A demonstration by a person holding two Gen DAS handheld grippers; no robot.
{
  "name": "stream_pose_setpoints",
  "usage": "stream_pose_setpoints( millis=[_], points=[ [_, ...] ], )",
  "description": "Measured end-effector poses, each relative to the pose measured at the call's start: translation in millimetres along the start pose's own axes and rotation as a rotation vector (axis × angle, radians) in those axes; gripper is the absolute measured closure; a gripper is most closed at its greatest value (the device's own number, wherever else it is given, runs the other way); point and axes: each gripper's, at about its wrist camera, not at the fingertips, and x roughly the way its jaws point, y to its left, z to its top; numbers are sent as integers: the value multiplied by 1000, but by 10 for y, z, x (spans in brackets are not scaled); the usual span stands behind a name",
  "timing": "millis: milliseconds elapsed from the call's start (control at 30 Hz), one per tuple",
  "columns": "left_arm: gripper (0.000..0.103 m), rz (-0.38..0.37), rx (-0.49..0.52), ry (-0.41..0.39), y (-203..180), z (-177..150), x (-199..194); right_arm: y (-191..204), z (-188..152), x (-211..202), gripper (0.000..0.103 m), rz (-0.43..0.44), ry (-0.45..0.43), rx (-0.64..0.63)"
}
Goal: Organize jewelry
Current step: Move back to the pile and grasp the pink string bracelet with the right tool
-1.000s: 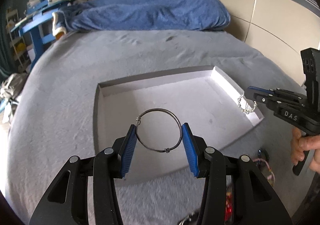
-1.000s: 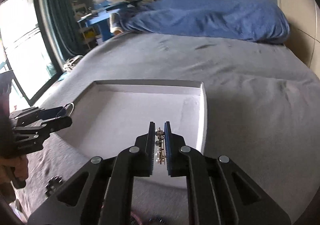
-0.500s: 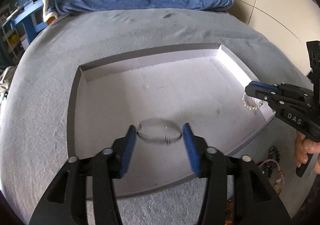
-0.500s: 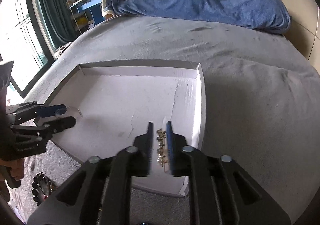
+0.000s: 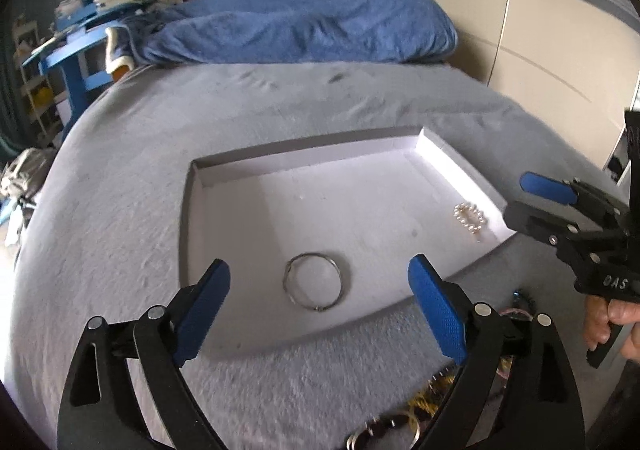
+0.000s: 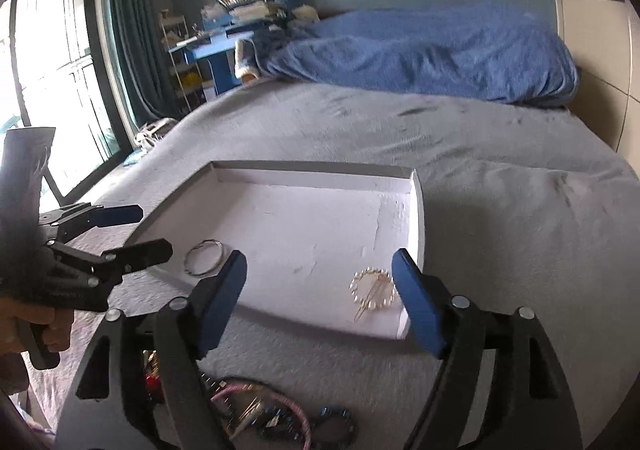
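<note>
A shallow white tray (image 5: pixel 224 218) (image 6: pixel 312 174) lies on the grey bed. A thin silver bangle (image 5: pixel 313 286) (image 6: pixel 204 257) lies flat in its near left part. A pearl bracelet (image 5: pixel 469 219) (image 6: pixel 374 289) lies in its near right corner. My left gripper (image 5: pixel 318 304) is open and empty, just behind the bangle; it also shows in the right wrist view (image 6: pixel 148 228). My right gripper (image 6: pixel 318 298) is open and empty, just behind the pearl bracelet; it also shows in the left wrist view (image 5: pixel 528 202).
A heap of loose jewelry (image 6: pixel 256 410) (image 5: pixel 420 406) with pink, gold and dark pieces lies on the bed in front of the tray. A blue blanket (image 5: pixel 304 30) lies at the far end. A window (image 6: pixel 52 70) and a blue shelf (image 6: pixel 240 34) stand at left.
Both grippers opened and pulled back. The bangle dropped from the left gripper into the tray, and the pearl bracelet dropped from the right gripper into the tray's corner.
</note>
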Motion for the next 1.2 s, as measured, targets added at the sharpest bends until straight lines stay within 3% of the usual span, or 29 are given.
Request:
stream_pose_setpoints(
  millis=[167, 500, 833, 1200],
  points=[
    [12, -28, -41, -42, 38, -220, -304, 15, -233, -354, 15, 7, -49, 24],
    [11, -70, -65, -30, -32, -717, -580, -64, -817, -703, 12, -28, -17, 86],
    [11, -72, -52, -28, -79, -1076, -580, -65, -1075, -752, 8, -65, 22, 112],
    [11, -88, -57, -19, -85, -1145, -574, -74, -1144, -792, 8, -93, 5, 139]
  ],
)
